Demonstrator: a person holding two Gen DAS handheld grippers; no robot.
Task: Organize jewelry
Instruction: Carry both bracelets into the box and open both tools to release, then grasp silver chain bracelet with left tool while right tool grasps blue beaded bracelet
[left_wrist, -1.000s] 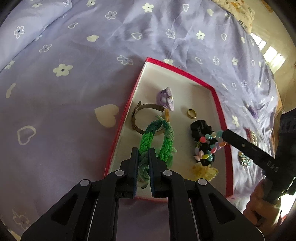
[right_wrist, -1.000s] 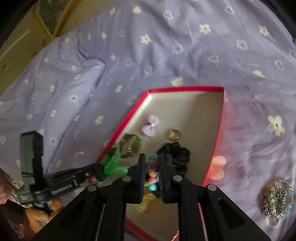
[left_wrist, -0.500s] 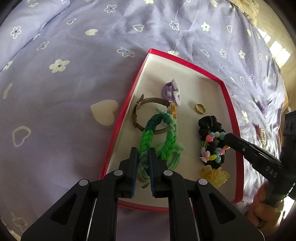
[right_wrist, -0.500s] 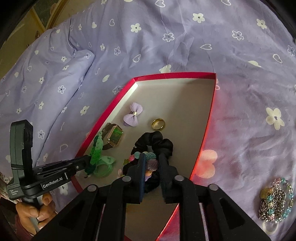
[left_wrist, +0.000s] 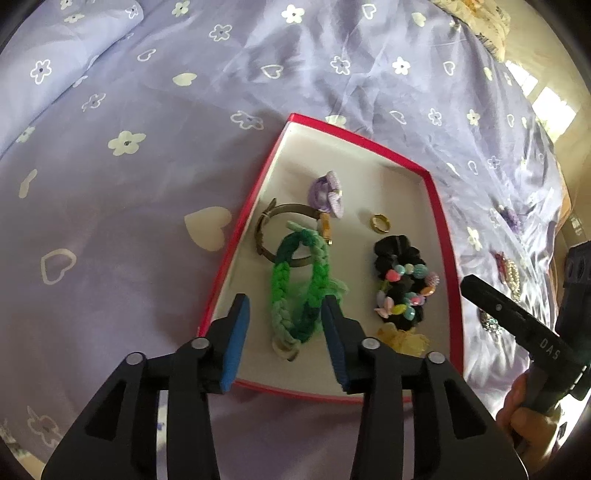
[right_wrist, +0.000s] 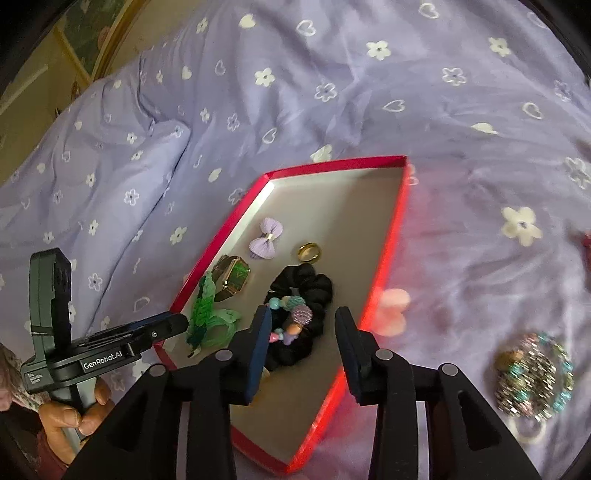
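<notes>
Both bracelets released into the red box.

Green braided bracelet (left_wrist: 299, 291) now lying loose in red box (left_wrist: 441, 236) on the bed, left tongs (left_wrist: 284, 321) spread apart around it after clamping it half a second ago. Beaded bracelet (right_wrist: 291, 321) dropped onto black scrunchie (right_wrist: 310, 291), right tongs (right_wrist: 301, 347) likewise opened, no longer pinching beads.
</notes>
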